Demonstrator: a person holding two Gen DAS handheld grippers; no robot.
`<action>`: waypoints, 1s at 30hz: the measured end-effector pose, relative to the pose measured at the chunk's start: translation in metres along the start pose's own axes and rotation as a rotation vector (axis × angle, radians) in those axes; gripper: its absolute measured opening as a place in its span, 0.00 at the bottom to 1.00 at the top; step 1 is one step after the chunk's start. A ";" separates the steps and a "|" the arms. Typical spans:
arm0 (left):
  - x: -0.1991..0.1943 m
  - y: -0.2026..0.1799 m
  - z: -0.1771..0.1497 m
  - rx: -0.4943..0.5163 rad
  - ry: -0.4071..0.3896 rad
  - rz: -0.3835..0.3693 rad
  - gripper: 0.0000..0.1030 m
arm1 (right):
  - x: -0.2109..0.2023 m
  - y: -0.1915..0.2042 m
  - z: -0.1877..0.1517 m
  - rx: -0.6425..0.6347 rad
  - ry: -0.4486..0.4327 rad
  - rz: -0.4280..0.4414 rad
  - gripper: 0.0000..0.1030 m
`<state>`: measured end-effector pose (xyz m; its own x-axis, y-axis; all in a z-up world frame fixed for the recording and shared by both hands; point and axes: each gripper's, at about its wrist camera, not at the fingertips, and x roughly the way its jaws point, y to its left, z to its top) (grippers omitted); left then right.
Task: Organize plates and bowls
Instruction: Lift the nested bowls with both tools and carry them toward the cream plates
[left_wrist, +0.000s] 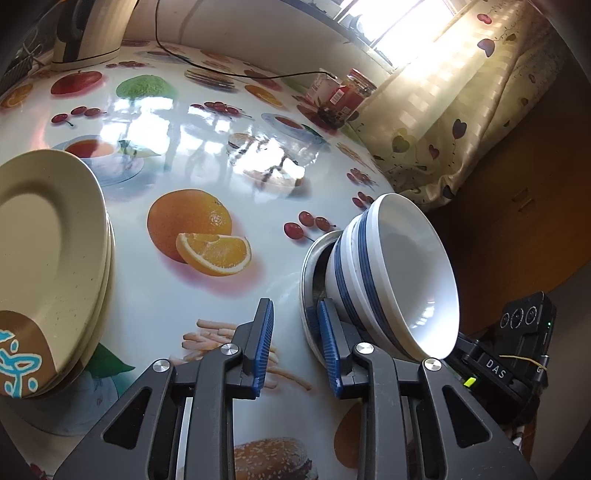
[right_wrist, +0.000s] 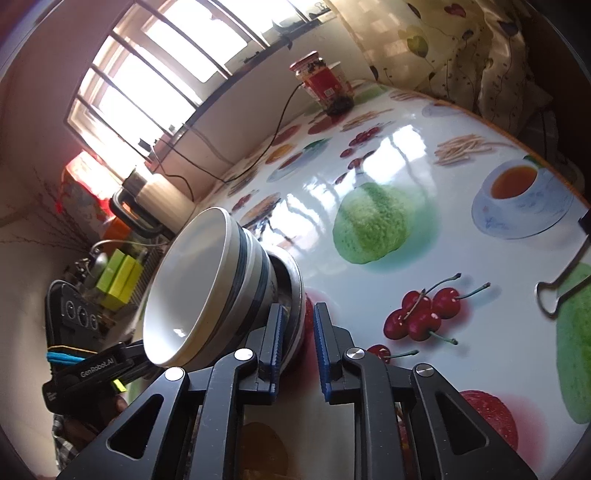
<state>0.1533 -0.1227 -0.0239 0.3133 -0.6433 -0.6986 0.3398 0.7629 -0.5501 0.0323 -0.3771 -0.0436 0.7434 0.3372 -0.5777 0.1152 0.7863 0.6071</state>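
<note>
Two nested white bowls with blue stripes (left_wrist: 391, 273) (right_wrist: 199, 288) sit in a shallow metal dish (left_wrist: 307, 273) (right_wrist: 295, 280) near the table's edge. My left gripper (left_wrist: 295, 343) straddles the dish's rim: its right pad is inside the dish, its left pad stands apart over bare table, so it is open. My right gripper (right_wrist: 299, 332) holds the opposite rim, with one pad inside the dish and one outside, shut on it. A stack of cream plates (left_wrist: 48, 240) lies at the left in the left wrist view.
The glossy fruit-print tablecloth (left_wrist: 207, 155) (right_wrist: 424, 206) covers the table. A kettle (left_wrist: 88, 33) and a black cable (left_wrist: 229, 72) are at the back, and a jar (left_wrist: 356, 90) (right_wrist: 323, 79) stands by the curtain. A binder clip (right_wrist: 554, 291) grips the cloth's edge.
</note>
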 end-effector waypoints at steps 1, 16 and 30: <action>0.001 0.000 0.001 0.001 0.001 -0.003 0.24 | 0.000 -0.001 0.000 0.006 0.000 0.007 0.15; 0.005 -0.001 0.001 0.015 -0.008 -0.051 0.11 | 0.001 -0.008 0.000 0.038 -0.015 0.070 0.11; 0.005 -0.004 0.001 0.038 -0.018 -0.035 0.10 | 0.000 -0.006 0.001 0.020 -0.018 0.071 0.10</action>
<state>0.1549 -0.1291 -0.0251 0.3164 -0.6708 -0.6707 0.3841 0.7371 -0.5560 0.0326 -0.3826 -0.0470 0.7616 0.3821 -0.5235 0.0753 0.7501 0.6571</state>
